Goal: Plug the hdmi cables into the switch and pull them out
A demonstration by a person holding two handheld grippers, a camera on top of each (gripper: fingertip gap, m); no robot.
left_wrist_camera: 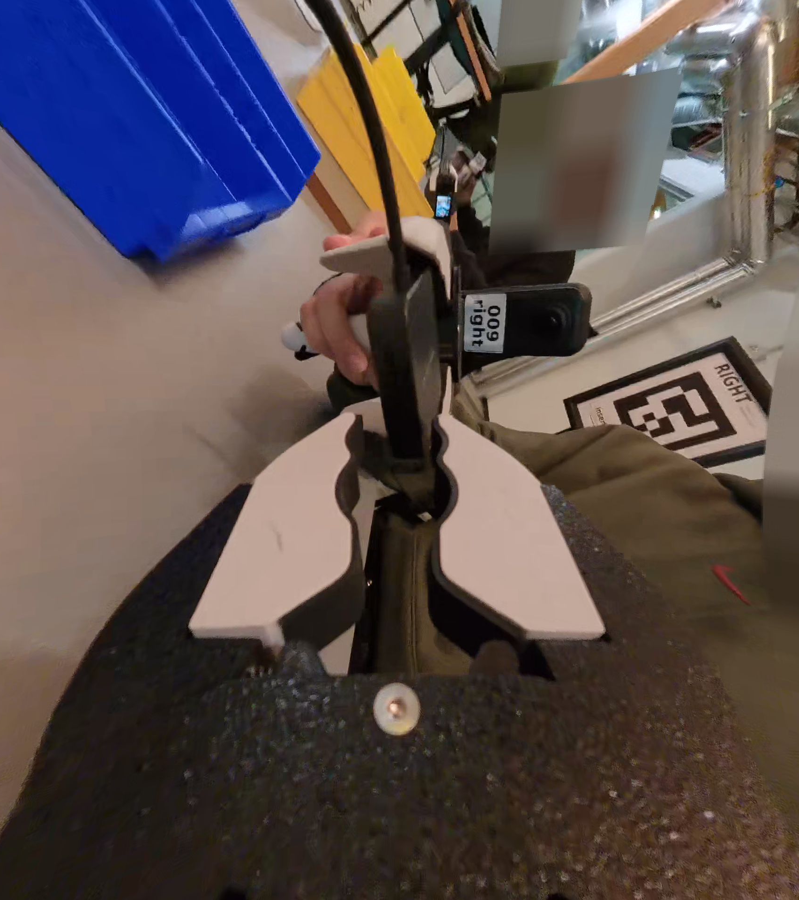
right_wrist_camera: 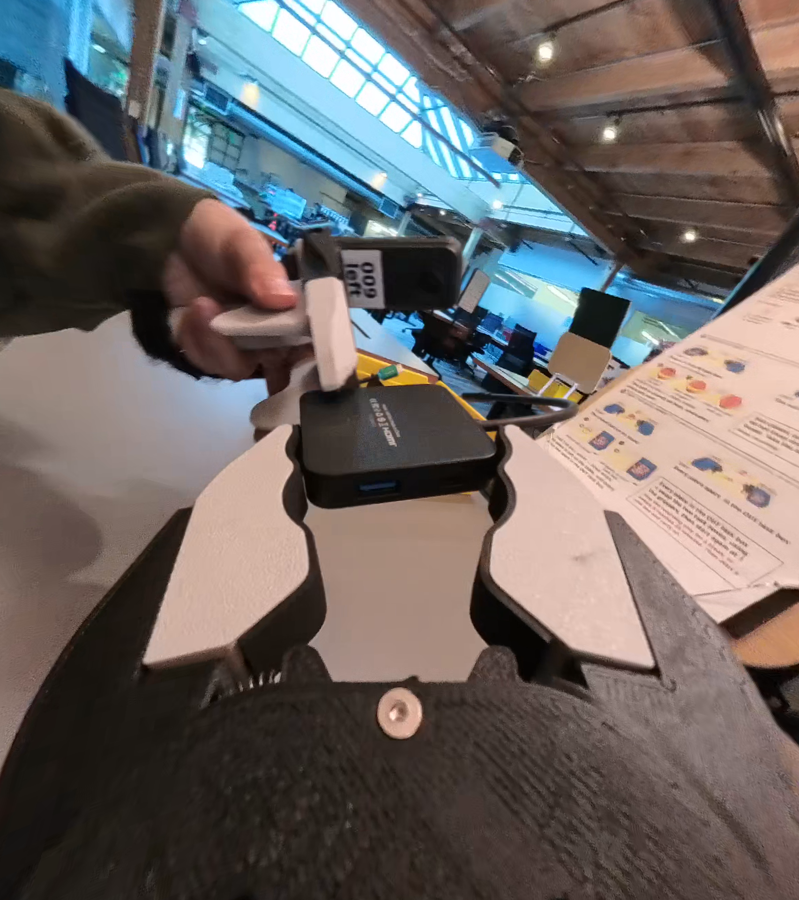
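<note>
Gripping the black switch (right_wrist_camera: pixel 395 445) by its two side edges, the right gripper (right_wrist_camera: pixel 397 467) holds it above the white table (right_wrist_camera: pixel 47 438), tips pressed to the box and the blue port on its near face turned toward the camera. A thin black cable (right_wrist_camera: pixel 524 406) trails from the switch's far right side toward the instruction sheet (right_wrist_camera: pixel 709 438) propped on the right.

Beyond the switch, the left gripper (right_wrist_camera: pixel 309 389) comes in from the left in a person's hand (right_wrist_camera: pixel 232 302), its white fingers meeting the box's far left corner.

In the left wrist view, that gripper's jaws are drawn close around the near edge of the switch (left_wrist_camera: pixel 399 380), seen here edge-on, clamping it. A black hdmi cable (left_wrist_camera: pixel 368 121) rises from the top of the switch. Farther off lie a blue bin (left_wrist_camera: pixel 144 121), a yellow bin (left_wrist_camera: pixel 368 107) and a framed marker card (left_wrist_camera: pixel 665 409).
</note>
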